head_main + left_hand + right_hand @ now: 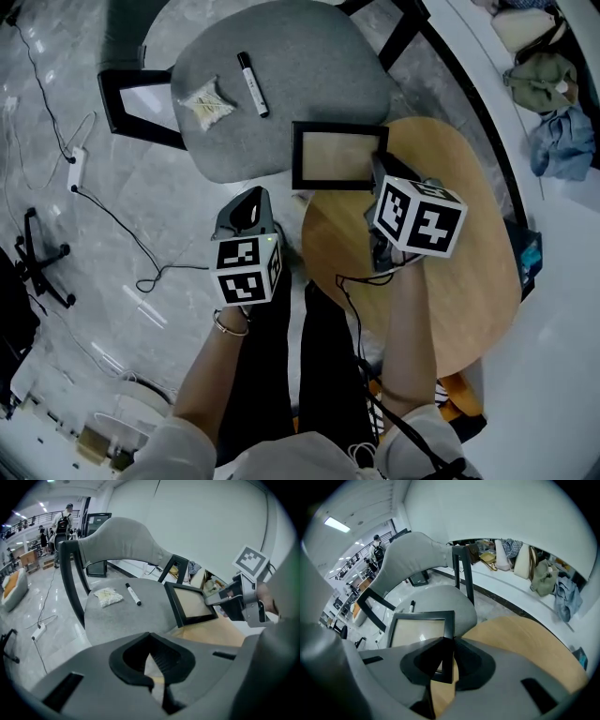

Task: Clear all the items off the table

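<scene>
A black picture frame [337,156] [192,603] [416,631] hangs between the round wooden table [473,253] [525,637] and the grey chair seat [300,66] [131,618]. My right gripper [380,174] [449,641] is shut on its right-hand edge. On the seat lie a black-and-white marker [253,84] [132,594] [411,605] and a small crumpled packet [208,103] [108,596]. My left gripper [248,202] [150,637] hovers over the floor beside the table edge, near the seat's front. It is shut, with nothing in it.
Cables and a white power strip [75,173] lie on the marble floor at the left, with a black stand base [42,258] beyond them. Bags and clothes [553,89] [536,571] sit on the white ledge past the table. The person's legs stand between chair and table.
</scene>
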Available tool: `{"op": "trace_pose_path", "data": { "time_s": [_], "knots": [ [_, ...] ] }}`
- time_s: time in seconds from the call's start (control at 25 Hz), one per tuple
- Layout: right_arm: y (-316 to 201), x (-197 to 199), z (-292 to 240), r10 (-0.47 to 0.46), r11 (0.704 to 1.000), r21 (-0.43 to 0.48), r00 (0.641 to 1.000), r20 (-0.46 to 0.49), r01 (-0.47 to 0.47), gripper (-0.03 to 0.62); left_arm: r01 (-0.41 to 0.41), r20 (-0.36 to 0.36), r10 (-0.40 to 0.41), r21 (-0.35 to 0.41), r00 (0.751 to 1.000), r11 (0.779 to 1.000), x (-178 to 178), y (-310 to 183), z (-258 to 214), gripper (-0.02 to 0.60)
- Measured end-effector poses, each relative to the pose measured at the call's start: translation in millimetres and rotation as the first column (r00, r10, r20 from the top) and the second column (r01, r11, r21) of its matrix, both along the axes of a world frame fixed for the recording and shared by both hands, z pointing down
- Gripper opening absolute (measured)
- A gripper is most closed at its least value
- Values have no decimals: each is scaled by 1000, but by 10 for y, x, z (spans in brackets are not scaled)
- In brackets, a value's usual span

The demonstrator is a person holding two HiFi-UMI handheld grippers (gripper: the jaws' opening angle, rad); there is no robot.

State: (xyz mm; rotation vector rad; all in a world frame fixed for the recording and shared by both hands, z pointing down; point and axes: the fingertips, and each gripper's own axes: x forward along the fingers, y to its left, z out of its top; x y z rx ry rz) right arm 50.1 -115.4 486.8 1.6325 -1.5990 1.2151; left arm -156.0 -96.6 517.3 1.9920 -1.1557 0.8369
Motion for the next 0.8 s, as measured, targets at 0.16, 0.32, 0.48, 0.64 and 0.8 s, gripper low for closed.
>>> {"op": "trace_pose_path", "data": {
  "time_s": [0.16, 0.32, 0.48, 0.64, 0.8],
  "knots": [
    [-357, -59, 34, -6, 1000, 18, 1000, -29, 7, 80, 7, 7, -7, 3, 1000, 1000, -134, -198, -4, 6],
    [-737, -26, 104, -14, 999, 36, 996, -88, 17, 81, 1, 7, -1, 21, 1000, 1000, -186, -432, -24, 6],
    [-1022, 16, 209, 5, 999, 42, 989, -146, 1, 81, -12, -4, 12, 35, 1000, 999, -170, -600, -25, 6],
    [-1212, 33, 331, 51, 998, 49, 986, -159, -44, 81, -24, -12, 24, 32, 1000, 999, -145, -654, 4, 6],
    [-1312, 17, 475, 62, 997, 45, 984, -165, -55, 81, -31, -13, 32, 14, 999, 999, -148, -598, 49, 6]
  ]
}}
